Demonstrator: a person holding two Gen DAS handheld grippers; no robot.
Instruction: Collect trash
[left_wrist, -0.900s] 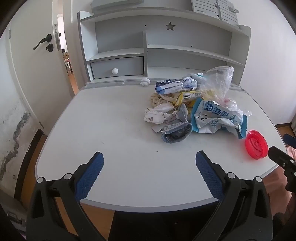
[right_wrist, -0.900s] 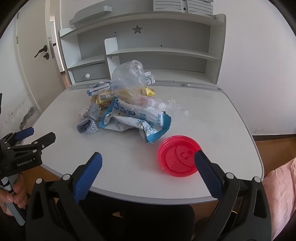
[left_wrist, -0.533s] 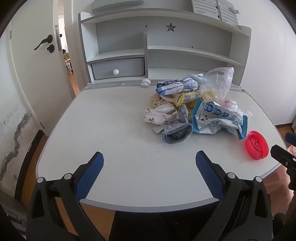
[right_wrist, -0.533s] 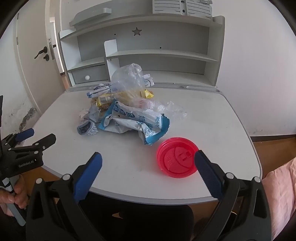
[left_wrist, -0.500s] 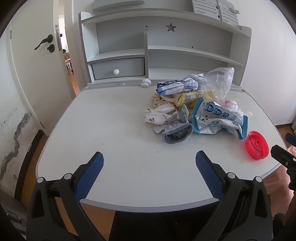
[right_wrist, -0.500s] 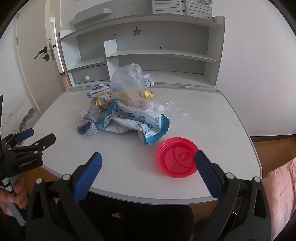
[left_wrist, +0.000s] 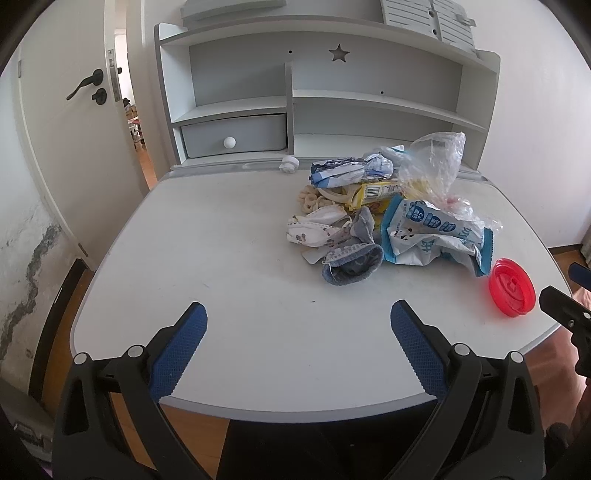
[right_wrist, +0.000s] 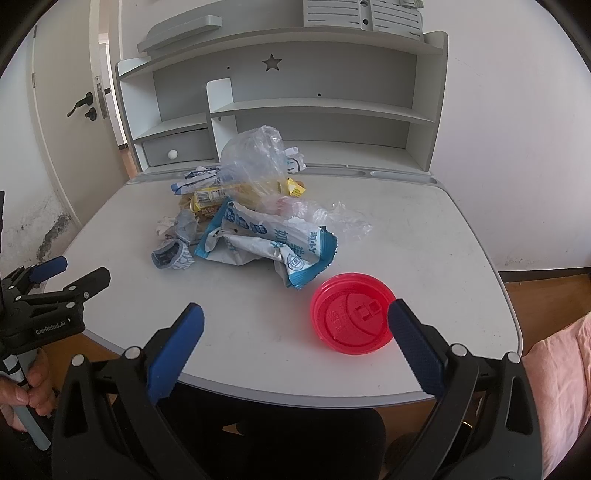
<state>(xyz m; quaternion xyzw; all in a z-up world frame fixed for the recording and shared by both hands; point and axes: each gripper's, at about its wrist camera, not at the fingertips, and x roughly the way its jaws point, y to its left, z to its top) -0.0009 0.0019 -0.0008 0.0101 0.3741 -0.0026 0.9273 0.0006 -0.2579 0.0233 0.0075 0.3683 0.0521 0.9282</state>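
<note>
A heap of trash lies on the white desk (left_wrist: 221, 240): a blue-and-white snack wrapper (left_wrist: 436, 232) (right_wrist: 266, 240), a clear plastic bag (left_wrist: 432, 162) (right_wrist: 255, 162), a yellow wrapper (left_wrist: 373, 192), a white face mask (left_wrist: 317, 229) and a grey sock (left_wrist: 351, 266) (right_wrist: 171, 256). A red cup lid (left_wrist: 511, 288) (right_wrist: 352, 314) lies apart near the desk's front right edge. My left gripper (left_wrist: 299, 350) is open and empty, short of the heap. My right gripper (right_wrist: 295, 347) is open and empty, just before the lid.
A grey shelf unit with a small drawer (left_wrist: 236, 136) stands at the back of the desk (right_wrist: 424, 229). A small white cap (left_wrist: 289, 164) lies by it. A door (left_wrist: 74, 122) is at the left. Pink cloth (right_wrist: 554, 387) shows at the right.
Both grippers have shifted only slightly; the scene sits a touch nearer in the right wrist view. Nothing was taken hold of or moved.
</note>
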